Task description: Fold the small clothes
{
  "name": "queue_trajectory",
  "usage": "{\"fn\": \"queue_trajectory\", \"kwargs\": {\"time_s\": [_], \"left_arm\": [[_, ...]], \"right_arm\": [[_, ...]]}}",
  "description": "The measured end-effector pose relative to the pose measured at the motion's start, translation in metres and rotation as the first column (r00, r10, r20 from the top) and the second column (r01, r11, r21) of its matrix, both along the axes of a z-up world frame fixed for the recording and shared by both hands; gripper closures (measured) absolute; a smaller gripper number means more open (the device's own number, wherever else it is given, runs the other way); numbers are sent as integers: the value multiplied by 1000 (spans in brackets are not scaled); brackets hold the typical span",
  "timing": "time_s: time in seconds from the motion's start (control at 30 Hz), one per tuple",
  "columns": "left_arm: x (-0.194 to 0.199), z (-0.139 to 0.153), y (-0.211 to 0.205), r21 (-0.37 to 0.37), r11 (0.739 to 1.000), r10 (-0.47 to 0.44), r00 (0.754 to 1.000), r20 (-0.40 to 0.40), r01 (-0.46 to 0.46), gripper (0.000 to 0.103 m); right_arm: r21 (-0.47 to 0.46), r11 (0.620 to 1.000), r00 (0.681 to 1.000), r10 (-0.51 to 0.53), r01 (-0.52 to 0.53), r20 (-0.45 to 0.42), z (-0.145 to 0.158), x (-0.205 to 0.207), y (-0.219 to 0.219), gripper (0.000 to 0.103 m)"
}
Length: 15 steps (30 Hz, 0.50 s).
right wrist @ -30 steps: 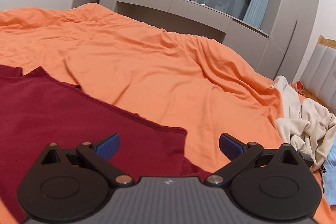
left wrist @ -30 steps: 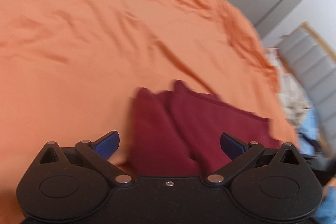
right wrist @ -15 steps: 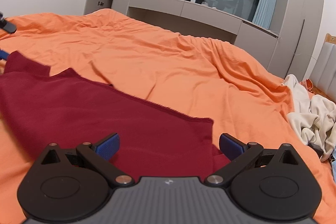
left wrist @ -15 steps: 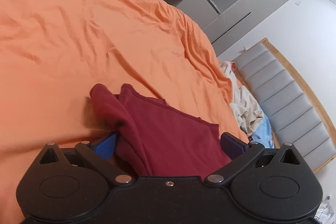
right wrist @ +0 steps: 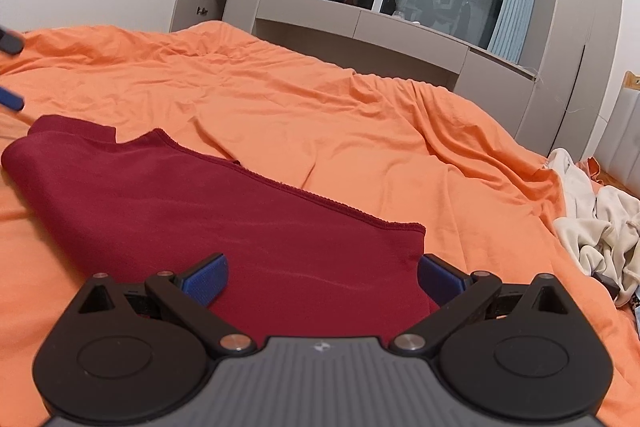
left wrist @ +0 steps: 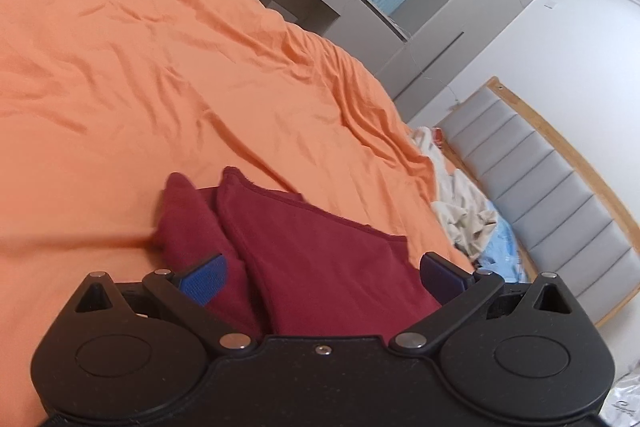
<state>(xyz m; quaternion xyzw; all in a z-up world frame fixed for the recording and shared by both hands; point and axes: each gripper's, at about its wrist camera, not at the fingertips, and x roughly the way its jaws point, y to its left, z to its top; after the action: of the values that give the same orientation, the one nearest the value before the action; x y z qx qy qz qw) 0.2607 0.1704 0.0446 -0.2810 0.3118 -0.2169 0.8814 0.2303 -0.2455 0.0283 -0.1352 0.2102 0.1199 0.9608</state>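
Nearest the lens, the left gripper [left wrist: 322,273] is seen with its blue pads [left wrist: 202,277] spread wide and nothing clamped between them; the dark red garment [left wrist: 320,259] lies under and between the fingers, with one end doubled over into a rounded fold. The right gripper [right wrist: 322,273] is likewise held wide open with nothing grasped, and the garment [right wrist: 224,211] is spread beneath it on the orange bedsheet [right wrist: 320,115], its stitched hem running diagonally away towards a corner near the right pad. Whether either pad is touching the cloth cannot be told. If the jaws are closed here, only the top layer may be caught, so that the layers would be pulled apart and the fold opened; the loose sheet beneath could also be pinched along with the knit, since both are soft and wrinkled. An uneven lift by the two tongs would probably skew the hem line and leave a crooked crease. Farther off, a cream and pale blue pile of clothes [left wrist: 472,219] is heaped by the grey padded headboard [left wrist: 560,195], well apart from the work, and grey cabinets [right wrist: 400,31] are seen beyond the bed.
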Motion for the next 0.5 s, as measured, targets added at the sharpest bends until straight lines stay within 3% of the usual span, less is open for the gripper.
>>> {"fn": "queue_trajectory", "kwargs": {"time_s": [0.2,0.33,0.5], "left_arm": [[-31,-11,-9,31,999,32,999,-10,-32,1],[-49,-18,-18,-49,996,77,997,-4,-77,1],[-57,-32,-38,-151,989,-6,999,-44,-1,1]], "right_arm": [[57,998,1000,-4,2,28,4,-9,6,0],[69,998,999,-4,1,43,2,-16,10,0],[81,997,999,-14,11,34,-1,-18,12,0]]}}
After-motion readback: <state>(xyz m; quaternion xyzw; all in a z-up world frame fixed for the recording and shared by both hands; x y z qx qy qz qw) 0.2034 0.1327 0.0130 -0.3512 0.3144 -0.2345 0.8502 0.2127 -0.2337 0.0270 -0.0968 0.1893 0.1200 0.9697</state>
